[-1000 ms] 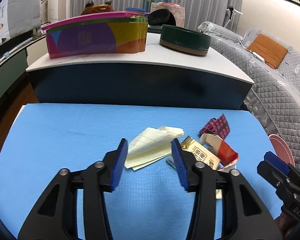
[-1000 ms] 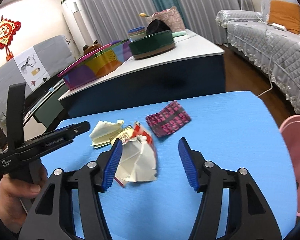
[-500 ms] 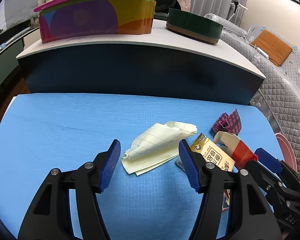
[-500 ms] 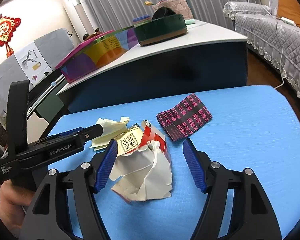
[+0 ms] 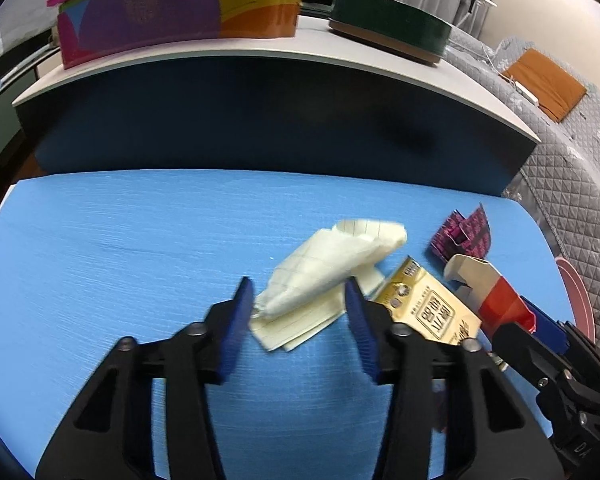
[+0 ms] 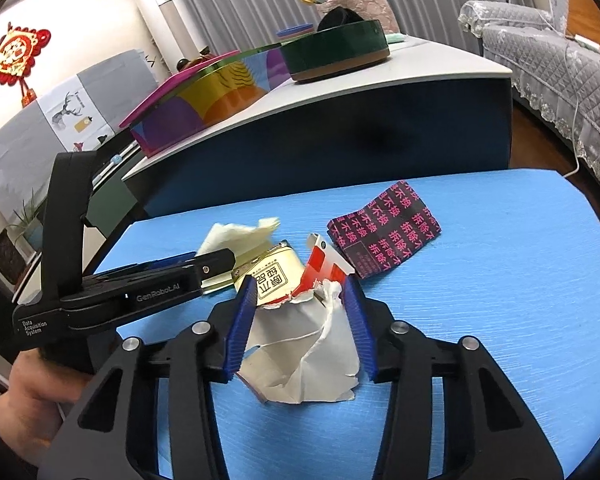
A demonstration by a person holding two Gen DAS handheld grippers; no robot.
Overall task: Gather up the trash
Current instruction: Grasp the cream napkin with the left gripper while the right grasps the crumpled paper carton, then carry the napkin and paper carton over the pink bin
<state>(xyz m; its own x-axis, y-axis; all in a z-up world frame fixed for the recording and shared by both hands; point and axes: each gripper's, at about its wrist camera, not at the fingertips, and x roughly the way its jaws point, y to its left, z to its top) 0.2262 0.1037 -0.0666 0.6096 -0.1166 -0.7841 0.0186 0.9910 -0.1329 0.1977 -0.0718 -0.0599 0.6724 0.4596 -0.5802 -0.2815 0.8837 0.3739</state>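
Both grippers spread, nothing clamped yet. Left gripper straddling yellowish lined paper, right gripper straddling torn carton, prob. for simultaneous grabs. Carton ripped, white inside, gold/red print; all lying mid blue table, dark pink-print wrapper just beyond.
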